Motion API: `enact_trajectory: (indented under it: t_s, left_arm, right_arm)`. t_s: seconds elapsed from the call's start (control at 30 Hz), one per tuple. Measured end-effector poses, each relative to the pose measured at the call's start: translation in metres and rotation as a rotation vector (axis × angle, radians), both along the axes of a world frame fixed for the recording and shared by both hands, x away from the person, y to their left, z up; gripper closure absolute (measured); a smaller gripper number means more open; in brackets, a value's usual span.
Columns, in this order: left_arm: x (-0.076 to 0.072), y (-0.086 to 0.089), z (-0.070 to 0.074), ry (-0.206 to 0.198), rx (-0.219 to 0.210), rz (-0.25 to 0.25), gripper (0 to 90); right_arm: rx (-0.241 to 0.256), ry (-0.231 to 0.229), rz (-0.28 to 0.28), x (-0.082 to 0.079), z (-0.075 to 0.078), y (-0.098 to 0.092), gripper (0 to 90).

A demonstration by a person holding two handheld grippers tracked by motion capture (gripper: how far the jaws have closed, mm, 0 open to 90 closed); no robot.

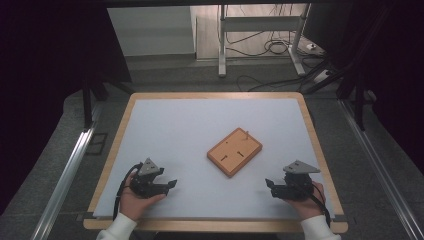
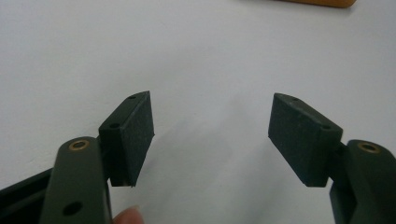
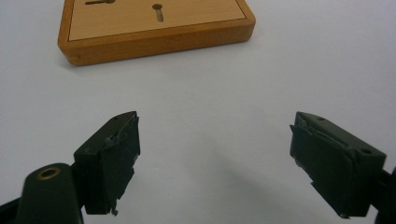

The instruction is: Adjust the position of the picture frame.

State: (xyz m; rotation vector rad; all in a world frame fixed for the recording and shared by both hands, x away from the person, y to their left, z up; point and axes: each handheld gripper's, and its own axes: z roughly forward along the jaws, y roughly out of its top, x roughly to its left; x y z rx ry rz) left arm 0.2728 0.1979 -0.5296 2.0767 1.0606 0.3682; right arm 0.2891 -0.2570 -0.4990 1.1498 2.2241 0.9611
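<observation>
**Inspector A:** The wooden board is recorded near the middle of the white table mat, lying flat and turned at an angle. Keyhole-shaped slots are cut in its top face, and a small peg is seen standing near its far corner. What is noted of the tools?

**Inspector B:** The left gripper is held low at the near left of the mat, its jaws spread wide with nothing between them. The right gripper is held at the near right, jaws likewise apart and empty. Neither is in contact with the board.

**Inspector A:** And the governing relation?

**Inspector B:** The board is placed ahead of both grippers and between them. Its long axis is run from near left to far right. In the right gripper view the board's near edge is seen just ahead of the jaws, so the right gripper is judged slightly nearer.
</observation>
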Motion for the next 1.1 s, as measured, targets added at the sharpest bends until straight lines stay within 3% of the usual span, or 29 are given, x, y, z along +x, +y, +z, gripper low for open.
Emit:
enact_trajectory:
  t_s: [0.23,0.43,0.53,0.77,1.0,1.1]
  left_arm:
    - [0.000,0.004,0.001,-0.005,0.006,-0.015,30.7]
    - [0.001,0.014,0.001,-0.012,-0.002,0.024,30.8]
    - [-0.001,0.012,0.001,-0.018,-0.002,0.020,30.9]
    - [-0.005,0.005,-0.001,-0.014,0.027,-0.017,30.8]
    - [-0.009,0.011,-0.002,-0.006,0.013,0.001,30.8]
    - [-0.012,0.012,-0.003,-0.004,0.015,0.008,30.9]
  right_arm:
    - [-0.007,0.005,-0.015,0.002,-0.004,0.001,17.6]
    - [-0.001,0.009,-0.019,0.002,-0.003,0.002,18.3]
    - [0.006,0.012,-0.017,0.005,-0.005,0.002,18.8]
    - [-0.025,-0.009,0.012,0.012,-0.004,0.012,19.6]
    - [-0.017,-0.024,0.015,0.020,0.001,0.021,20.9]
    - [-0.014,-0.066,0.026,0.029,0.007,0.029,24.4]
